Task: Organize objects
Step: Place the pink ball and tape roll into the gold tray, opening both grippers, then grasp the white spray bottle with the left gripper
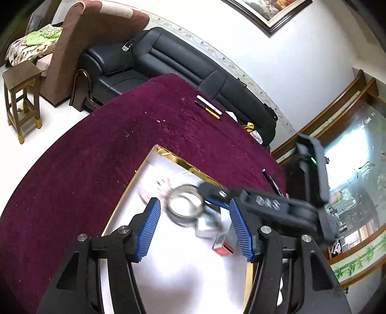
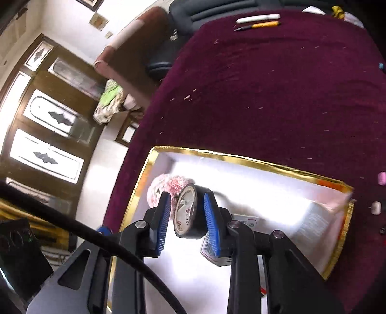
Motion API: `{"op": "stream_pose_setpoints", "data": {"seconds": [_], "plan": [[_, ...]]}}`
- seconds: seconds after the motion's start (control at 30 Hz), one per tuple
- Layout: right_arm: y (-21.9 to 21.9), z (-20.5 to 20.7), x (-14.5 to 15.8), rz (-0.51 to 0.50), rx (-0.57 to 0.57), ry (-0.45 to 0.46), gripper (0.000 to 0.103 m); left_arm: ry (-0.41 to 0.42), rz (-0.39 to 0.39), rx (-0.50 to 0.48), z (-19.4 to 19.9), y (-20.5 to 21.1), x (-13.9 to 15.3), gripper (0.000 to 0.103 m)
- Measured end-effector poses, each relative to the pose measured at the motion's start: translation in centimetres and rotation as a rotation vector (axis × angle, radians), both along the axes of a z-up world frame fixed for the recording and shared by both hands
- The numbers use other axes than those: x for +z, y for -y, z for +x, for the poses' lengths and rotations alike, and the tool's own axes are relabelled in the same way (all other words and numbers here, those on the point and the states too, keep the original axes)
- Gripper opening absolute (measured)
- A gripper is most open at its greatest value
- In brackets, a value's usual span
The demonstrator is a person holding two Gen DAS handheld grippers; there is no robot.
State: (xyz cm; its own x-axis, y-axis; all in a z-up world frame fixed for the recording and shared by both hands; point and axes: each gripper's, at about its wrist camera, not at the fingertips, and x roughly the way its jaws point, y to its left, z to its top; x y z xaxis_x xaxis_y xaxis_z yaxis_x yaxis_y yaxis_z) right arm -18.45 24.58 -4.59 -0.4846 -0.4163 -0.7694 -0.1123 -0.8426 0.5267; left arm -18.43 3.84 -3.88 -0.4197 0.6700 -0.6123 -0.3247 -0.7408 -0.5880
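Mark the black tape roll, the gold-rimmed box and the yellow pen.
black tape roll (image 2: 190, 212), right wrist view, side face.
gold-rimmed box (image 2: 241, 158), right wrist view, far rim.
yellow pen (image 2: 264, 24), right wrist view, barrel.

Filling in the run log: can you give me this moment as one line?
right gripper: around black tape roll over gold-rimmed box | left gripper: open, empty | pens: still on cloth

We see both grippers, left gripper (image 1: 194, 229) and right gripper (image 2: 185, 218): black frames, ribbed blue pads, silver screws, seemingly one black cable (image 2: 96, 239).
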Motion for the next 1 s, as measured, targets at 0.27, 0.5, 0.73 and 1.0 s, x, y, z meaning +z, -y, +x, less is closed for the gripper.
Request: {"op": "stream_pose_setpoints", "data": {"seconds": [0.27, 0.5, 0.73, 1.0], "plan": [[-1.7, 4.0, 3.2, 0.054, -0.027, -0.098, 0.029, 0.008, 0.012, 0.004, 0.5, 0.4, -0.6, 0.053], [1.1, 3.8, -0.1, -0.321, 0.148, 0.015, 0.033, 0.05, 0.108, 0.036, 3.0, 2.0, -1.3, 0.053], [-1.0, 3.2, -1.8, -0.214, -0.026, 0.038, 0.034, -0.001, 0.102, 0.088, 5.1, 4.5, 0.1, 0.054], [-4.6, 9.6, 5.0, -0.057, -0.056, -0.144, 0.035, -0.024, 0.095, 0.055, 6.0, 3.4, 0.7, 0.054]]}}
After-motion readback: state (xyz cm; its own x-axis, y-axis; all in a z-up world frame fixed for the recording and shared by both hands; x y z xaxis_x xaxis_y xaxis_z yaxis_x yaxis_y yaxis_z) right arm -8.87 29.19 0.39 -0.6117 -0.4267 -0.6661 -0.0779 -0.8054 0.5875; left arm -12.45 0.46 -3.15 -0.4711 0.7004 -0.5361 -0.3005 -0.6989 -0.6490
